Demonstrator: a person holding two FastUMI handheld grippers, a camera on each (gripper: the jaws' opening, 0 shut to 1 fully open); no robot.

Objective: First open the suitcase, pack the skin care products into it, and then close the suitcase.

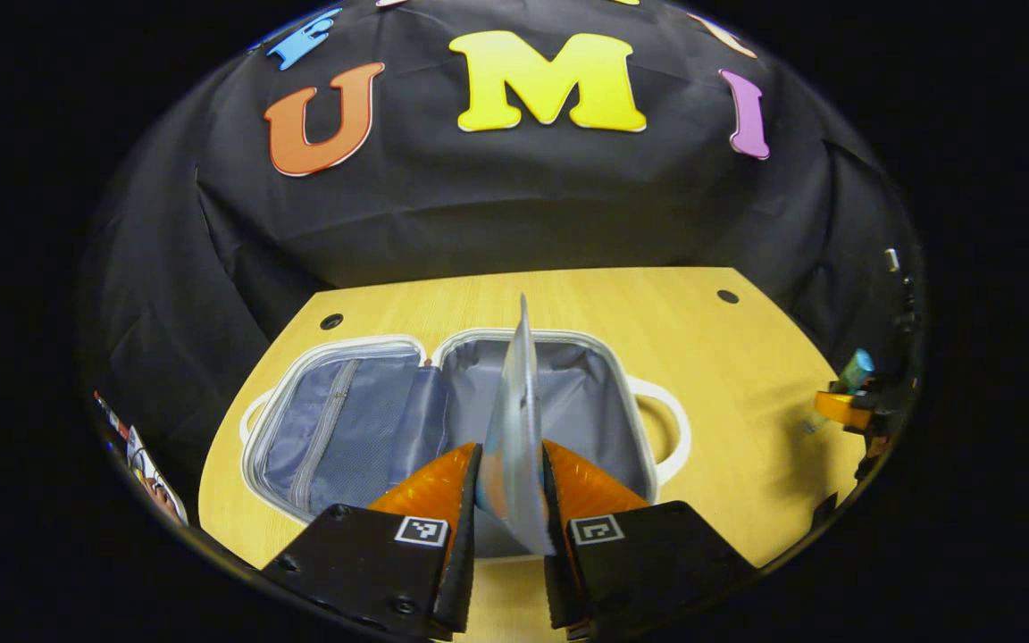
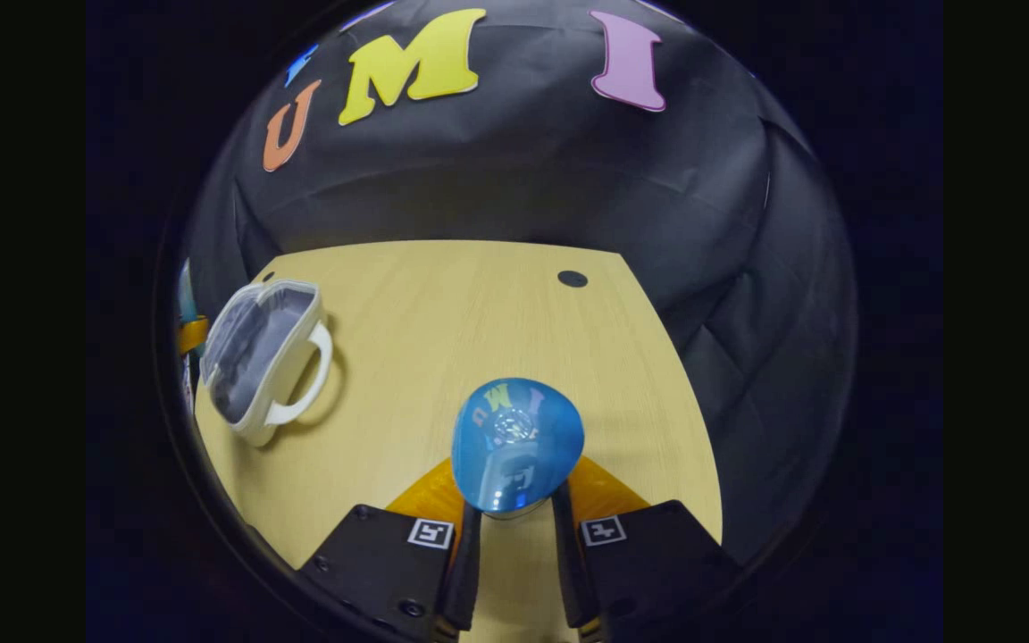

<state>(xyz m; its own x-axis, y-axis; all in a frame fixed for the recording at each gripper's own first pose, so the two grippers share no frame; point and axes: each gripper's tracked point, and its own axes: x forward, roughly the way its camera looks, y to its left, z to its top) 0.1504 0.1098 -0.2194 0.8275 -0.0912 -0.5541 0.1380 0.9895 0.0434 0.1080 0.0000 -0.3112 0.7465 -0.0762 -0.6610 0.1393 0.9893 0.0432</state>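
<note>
Pinching a flat silvery sachet (image 1: 519, 420) edge-on between both fingers, the left gripper (image 1: 511, 487) hangs over the near rim of the open suitcase (image 1: 363, 429), so the packet stands upright above the right-hand compartment, with the zipped mesh half lying to that compartment's left. The right gripper (image 2: 514, 500) is clenched on a blue, glossy, round-topped bottle (image 2: 517, 442), held above bare worktop (image 2: 479, 321) well apart from the suitcase, which in the right gripper view sits far off to the bottle's left with its white handle (image 2: 313, 375) turned toward it. Packing looks to be the step in hand: the case is already open and nothing yet lies inside that I can make out. Next, I judge, the left gripper should lower the sachet into the compartment and let go, then the bottle must travel across to the suitcase.
</note>
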